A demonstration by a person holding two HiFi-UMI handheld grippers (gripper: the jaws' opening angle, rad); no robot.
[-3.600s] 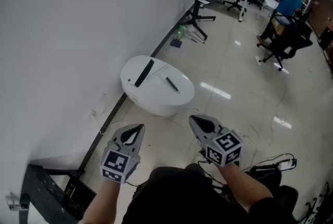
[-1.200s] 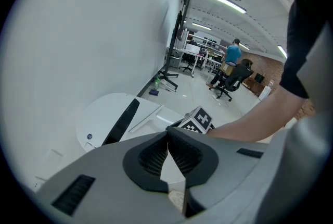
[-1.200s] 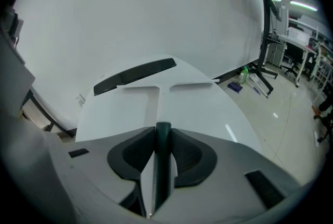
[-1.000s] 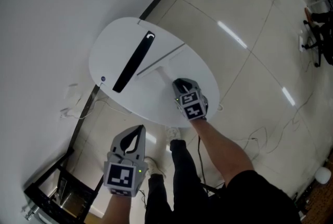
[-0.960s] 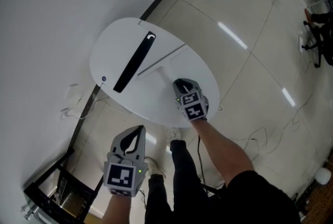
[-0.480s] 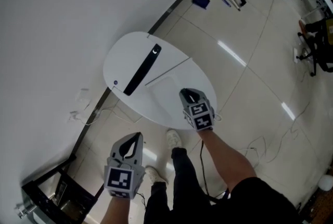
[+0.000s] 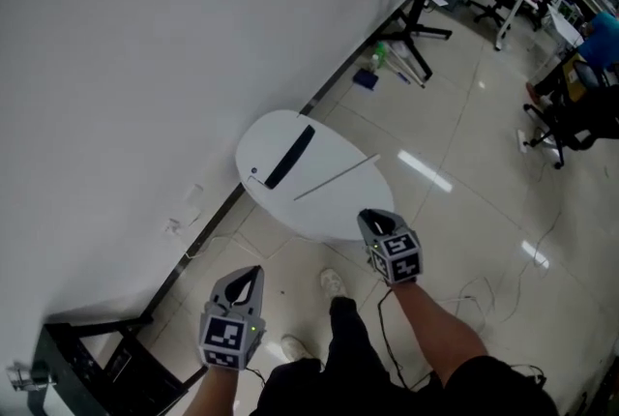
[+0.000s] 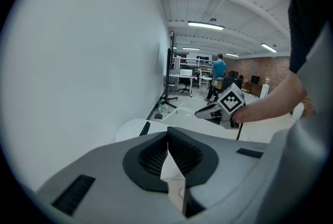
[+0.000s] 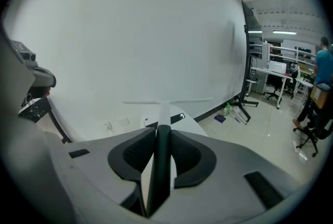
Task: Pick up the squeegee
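Right claw [image 9: 158, 151] on squeegee [image 9: 165, 107], above table [image 9: 190, 124].

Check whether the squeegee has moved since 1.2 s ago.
Yes. The squeegee has risen off the white table; held in the right gripper, its blade now shows against the wall instead of on the tabletop.

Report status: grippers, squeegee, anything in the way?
Right gripper shut on squeegee handle, squeegee raised above white table. Left gripper shut, empty, held low. Black bar lies on table, clear of the blade.
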